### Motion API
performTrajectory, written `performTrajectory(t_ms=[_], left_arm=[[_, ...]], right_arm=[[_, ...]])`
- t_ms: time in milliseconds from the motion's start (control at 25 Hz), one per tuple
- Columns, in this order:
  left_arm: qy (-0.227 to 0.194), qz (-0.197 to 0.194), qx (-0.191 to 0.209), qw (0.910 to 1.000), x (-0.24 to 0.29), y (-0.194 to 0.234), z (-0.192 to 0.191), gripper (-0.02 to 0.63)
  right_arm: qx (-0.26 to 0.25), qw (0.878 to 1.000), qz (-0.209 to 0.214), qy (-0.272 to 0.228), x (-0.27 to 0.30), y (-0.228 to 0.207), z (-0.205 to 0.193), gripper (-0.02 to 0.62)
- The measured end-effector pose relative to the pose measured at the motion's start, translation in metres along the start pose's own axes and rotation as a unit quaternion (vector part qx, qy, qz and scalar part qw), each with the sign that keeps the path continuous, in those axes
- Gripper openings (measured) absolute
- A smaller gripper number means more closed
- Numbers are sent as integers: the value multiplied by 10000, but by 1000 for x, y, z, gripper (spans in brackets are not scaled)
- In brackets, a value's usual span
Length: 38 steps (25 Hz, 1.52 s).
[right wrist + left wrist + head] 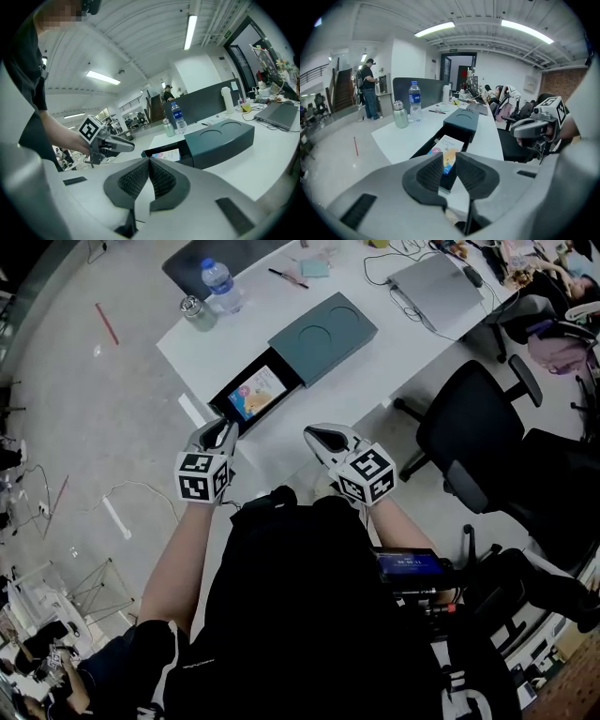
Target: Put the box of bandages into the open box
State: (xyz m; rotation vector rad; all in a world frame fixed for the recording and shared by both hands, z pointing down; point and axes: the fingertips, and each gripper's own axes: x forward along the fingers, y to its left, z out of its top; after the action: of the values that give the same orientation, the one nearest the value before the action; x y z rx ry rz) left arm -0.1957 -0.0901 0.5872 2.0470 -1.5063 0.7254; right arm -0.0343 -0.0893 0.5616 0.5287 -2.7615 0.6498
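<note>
The colourful box of bandages [255, 393] lies flat inside the open black box [234, 425], a drawer pulled out of a teal sleeve [323, 336] on the white table. My left gripper [220, 429] hovers just in front of the drawer's near end. In the left gripper view its jaws [449, 161] stand a narrow gap apart with nothing between them, and the bandage box [449, 147] shows beyond. My right gripper [315, 435] hangs over the table's near edge, right of the drawer. Its pads [149, 161] meet at the tips, empty.
A water bottle [221, 287] and a metal flask [197, 311] stand at the table's far left corner. A laptop [436, 287] and cables lie at the far right. A black office chair [478, 427] stands right of the table. A person [368, 89] stands far off.
</note>
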Motion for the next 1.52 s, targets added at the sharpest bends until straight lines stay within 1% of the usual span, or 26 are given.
performTrajectory(t_ms=[160, 240, 400, 560, 680, 920, 1120, 1320, 1520], left_arm=[[-228, 5, -407, 9989, -12, 1, -14, 61], [-426, 106, -650, 9969, -22, 1, -22, 48], [-806, 359, -1065, 9904, -43, -3, -37, 29], [-1081, 422, -1506, 9818, -56, -13, -54, 14], [-1176, 444, -1693, 9775, -60, -26, -66, 9], [-1283, 460, -1849, 9733, -70, -52, -81, 9], [-1394, 521, -1917, 9701, -77, -67, -86, 9], [-1439, 475, -1890, 9702, -79, -78, -85, 9], [-1496, 398, -1755, 9722, -79, -82, -78, 9]], right_arm=[[-112, 9999, 49, 34, 4, -1, 0, 26], [-243, 9996, 153, 33, 5, -2, 2, 26], [-517, 9979, 394, 37, 2, 0, 5, 26], [-760, 9959, 479, 70, -2, 2, 3, 26], [-898, 9946, 510, 93, -5, 1, 2, 26], [-1079, 9915, 727, 0, -14, 14, 4, 26], [-1163, 9897, 831, 4, -23, 19, 2, 26], [-1065, 9906, 852, 33, -35, 20, -8, 26], [-1026, 9918, 759, -28, -40, 16, -10, 26]])
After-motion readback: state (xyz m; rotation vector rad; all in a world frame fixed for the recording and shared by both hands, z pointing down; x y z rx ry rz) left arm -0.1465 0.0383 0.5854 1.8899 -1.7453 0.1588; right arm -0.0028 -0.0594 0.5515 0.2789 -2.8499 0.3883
